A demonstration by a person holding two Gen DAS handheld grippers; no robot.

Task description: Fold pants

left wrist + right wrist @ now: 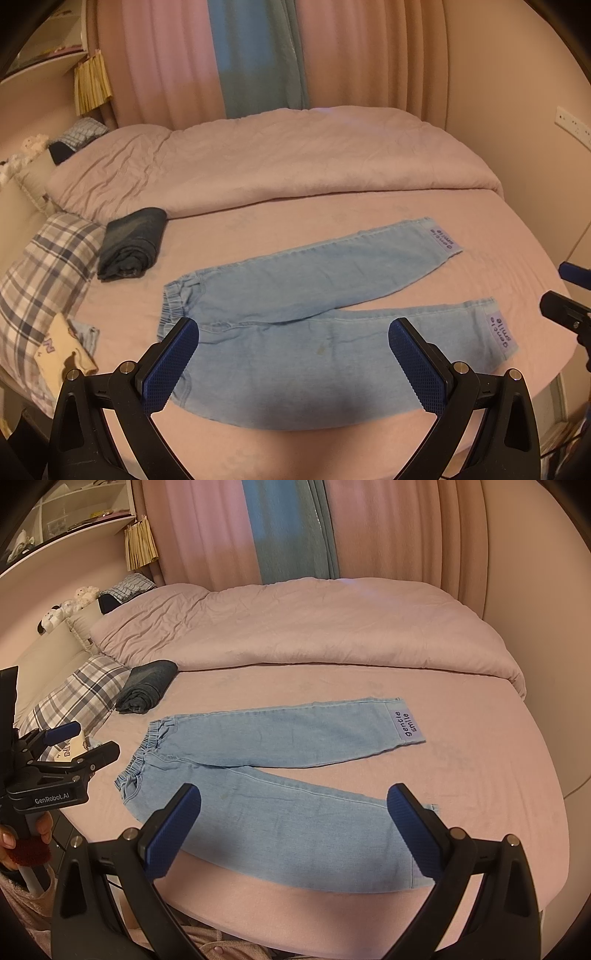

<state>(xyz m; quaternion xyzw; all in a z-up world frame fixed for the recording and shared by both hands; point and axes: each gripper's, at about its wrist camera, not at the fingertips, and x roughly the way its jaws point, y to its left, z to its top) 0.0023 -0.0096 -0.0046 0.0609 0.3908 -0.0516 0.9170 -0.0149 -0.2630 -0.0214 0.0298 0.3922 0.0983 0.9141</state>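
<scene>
**Both grippers hovering over flat jeans**

Blue-padded jaws of the left gripper (293,363) are standing spread wide, holding nothing, above the near leg of the light blue jeans (295,295). Likewise, the right gripper (293,830) is hanging over the same leg with its jaws spread and empty. The jeans are lying flat on the pink bed sheet (480,775), elastic waistband pointing left and both legs splaying rightward, the far cuff showing a "gentle smile" label (405,725). A rolled dark denim garment (149,686) is resting beside a plaid pillow (81,694), apart from the jeans. A folded pink duvet (277,162) is covering the far half of the bed.
</scene>
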